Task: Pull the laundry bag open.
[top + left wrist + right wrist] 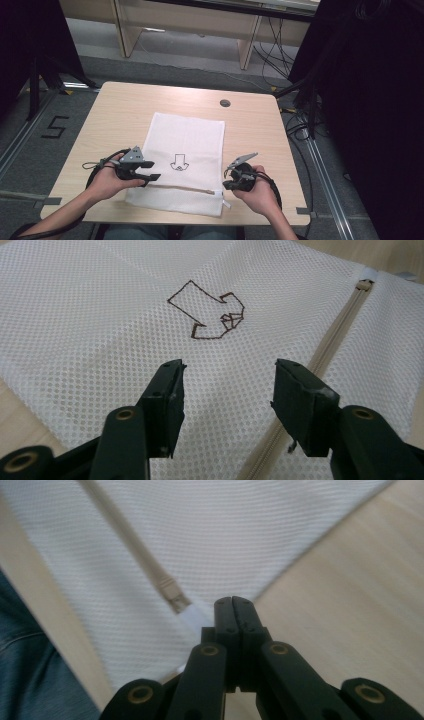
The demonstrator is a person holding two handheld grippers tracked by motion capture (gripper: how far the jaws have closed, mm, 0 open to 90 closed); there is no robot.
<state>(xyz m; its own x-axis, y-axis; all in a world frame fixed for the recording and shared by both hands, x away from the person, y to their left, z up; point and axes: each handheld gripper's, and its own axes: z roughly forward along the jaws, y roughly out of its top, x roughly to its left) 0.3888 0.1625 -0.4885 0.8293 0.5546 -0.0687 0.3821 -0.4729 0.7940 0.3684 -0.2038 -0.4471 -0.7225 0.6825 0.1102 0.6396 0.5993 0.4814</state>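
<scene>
A white mesh laundry bag [187,145] lies flat on the wooden table [120,115], with a small brown stitched emblem [178,163] on it. A beige zipper [175,186] runs across its near end. My left gripper [152,170] hovers over the bag's left side; its jaws stand open over the mesh [100,300] with nothing between them, the left gripper [227,385] facing the emblem [207,312]. My right gripper [226,184] sits at the bag's right edge. The right gripper [232,602] is shut, just beside the zipper slider [170,591] and a white tab [196,615]. I cannot tell whether the tab is pinched.
A round cable hole [225,103] sits near the table's far edge. The bag's near edge lies close to the table's front edge, where a person's jeans [25,670] show. Bare wood lies left and right of the bag. Dark stands and cables flank the table.
</scene>
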